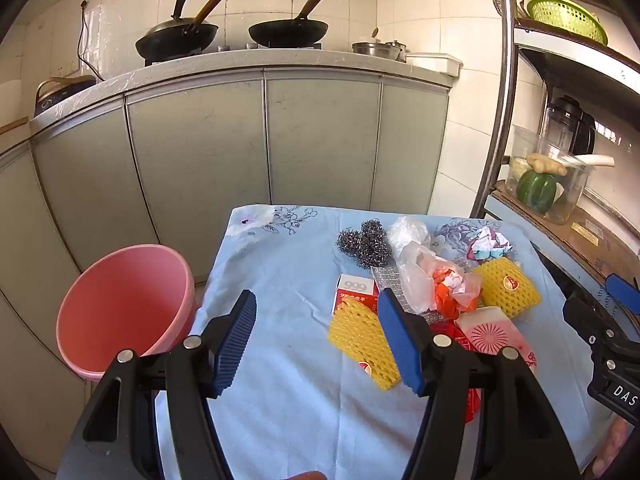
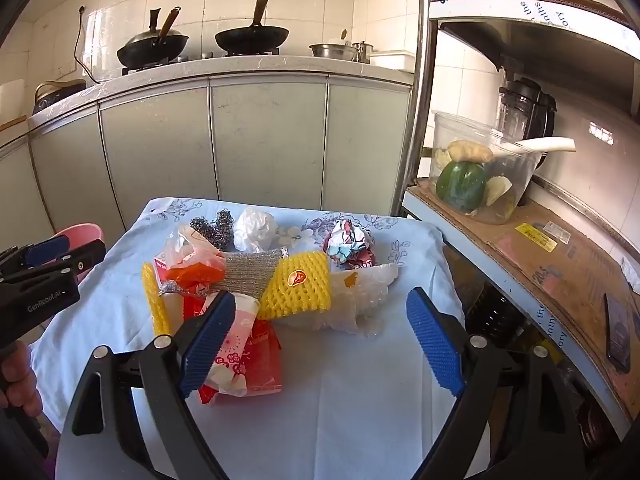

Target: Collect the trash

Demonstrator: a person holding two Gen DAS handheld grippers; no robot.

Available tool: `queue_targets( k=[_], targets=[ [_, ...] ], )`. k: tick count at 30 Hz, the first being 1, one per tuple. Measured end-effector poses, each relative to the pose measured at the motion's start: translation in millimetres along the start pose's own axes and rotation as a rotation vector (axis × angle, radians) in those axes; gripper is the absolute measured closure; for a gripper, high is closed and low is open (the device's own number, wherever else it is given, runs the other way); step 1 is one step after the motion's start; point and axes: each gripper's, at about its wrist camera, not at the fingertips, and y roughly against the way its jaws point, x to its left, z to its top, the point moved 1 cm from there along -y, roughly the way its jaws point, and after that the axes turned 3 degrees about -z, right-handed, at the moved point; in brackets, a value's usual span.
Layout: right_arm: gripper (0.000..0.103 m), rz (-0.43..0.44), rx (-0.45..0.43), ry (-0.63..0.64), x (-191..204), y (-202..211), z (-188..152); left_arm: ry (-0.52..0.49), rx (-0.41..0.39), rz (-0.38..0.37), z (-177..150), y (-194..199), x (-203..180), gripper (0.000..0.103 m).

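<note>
Nearest the left wrist camera, the left gripper (image 1: 318, 344) hangs spread wide over bare blue cloth (image 1: 288, 280), grasping nothing. The right gripper (image 2: 326, 338) gapes just as wide above the near edge of the trash pile (image 2: 256, 280), its left pad over a pink wrapper (image 2: 236, 336), contact unclear. Only the left view shows the pink bucket (image 1: 124, 308) fully, beside the table's left edge. Only the right view shows the shelf's phone (image 2: 618, 332). Woks (image 1: 176, 36) sit farthest back.
</note>
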Motion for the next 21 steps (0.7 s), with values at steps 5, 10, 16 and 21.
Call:
queue_targets(
  k=[5,10,16,21],
  targets=[
    [0.015,-0.001,0.001,0.002,0.2,0.7,0.3,0.001,0.001,-0.001,0.3,0.0,0.3,0.04],
    [0.015,-0.002,-0.001,0.001,-0.1,2.1,2.9,0.0,-0.001,-0.001,0.0,-0.1,0.1,0.04],
    [0.015,-0.003,-0.007,-0.007,-0.6,2.1,0.9,0.001,0.002,0.0,3.2,1.5,-2.4,0.04],
    [0.015,-0.008,-0.015,-0.013,-1.7,3.3,0.9,0.001,0.001,0.0,3.0,1.4,-2.6,0.04]
  ],
)
